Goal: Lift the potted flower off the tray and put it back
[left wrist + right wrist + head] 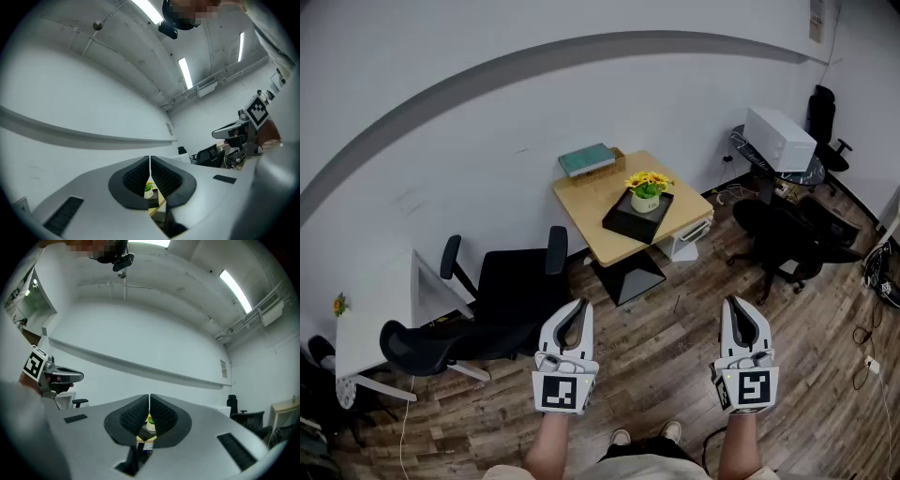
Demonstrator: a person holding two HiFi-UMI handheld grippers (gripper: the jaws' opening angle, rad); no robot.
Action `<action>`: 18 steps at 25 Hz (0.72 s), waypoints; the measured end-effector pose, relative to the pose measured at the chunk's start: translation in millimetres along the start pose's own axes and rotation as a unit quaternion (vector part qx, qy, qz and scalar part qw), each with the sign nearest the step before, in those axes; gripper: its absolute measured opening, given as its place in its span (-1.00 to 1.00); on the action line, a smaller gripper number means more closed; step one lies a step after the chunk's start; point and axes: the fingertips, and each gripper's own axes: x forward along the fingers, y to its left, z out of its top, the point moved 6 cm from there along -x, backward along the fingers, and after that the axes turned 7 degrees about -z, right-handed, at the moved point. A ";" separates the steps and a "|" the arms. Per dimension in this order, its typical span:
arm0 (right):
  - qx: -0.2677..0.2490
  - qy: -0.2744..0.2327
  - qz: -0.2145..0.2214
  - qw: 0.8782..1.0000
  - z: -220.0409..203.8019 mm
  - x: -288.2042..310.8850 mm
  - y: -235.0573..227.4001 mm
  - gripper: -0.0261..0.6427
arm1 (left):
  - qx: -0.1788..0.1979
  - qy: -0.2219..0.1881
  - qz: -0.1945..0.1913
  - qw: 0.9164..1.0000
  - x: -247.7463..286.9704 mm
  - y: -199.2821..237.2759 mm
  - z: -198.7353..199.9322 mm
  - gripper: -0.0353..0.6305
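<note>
A potted flower [647,190] with yellow blooms sits on a black tray [623,222] on a small wooden counter [586,202], well ahead of the left hand-held gripper [574,314] and right hand-held gripper [742,314], both with jaws pressed together and empty.

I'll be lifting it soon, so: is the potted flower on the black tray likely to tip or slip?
Possibly top-heavy: on the potted flower, blooms spread wider than the small pot, so it may tip. The rounded pot could slip in a loose grip.
</note>
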 end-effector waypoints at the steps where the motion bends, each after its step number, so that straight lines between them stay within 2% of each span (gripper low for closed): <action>1: 0.002 -0.004 0.002 1.000 5.2 -6.6 6.0 -0.86 | 0.000 -0.005 -0.003 1.000 -5.6 0.7 3.2 -0.86; 6: -0.012 -0.010 0.012 1.000 22.2 -35.3 26.0 -0.86 | -0.002 -0.018 -0.017 1.000 -31.2 -8.4 16.4 -0.86; 18: 0.008 -0.015 0.004 1.000 28.0 -76.1 14.3 -0.86 | 0.001 -0.015 -0.042 0.999 -55.1 -46.9 35.1 -0.86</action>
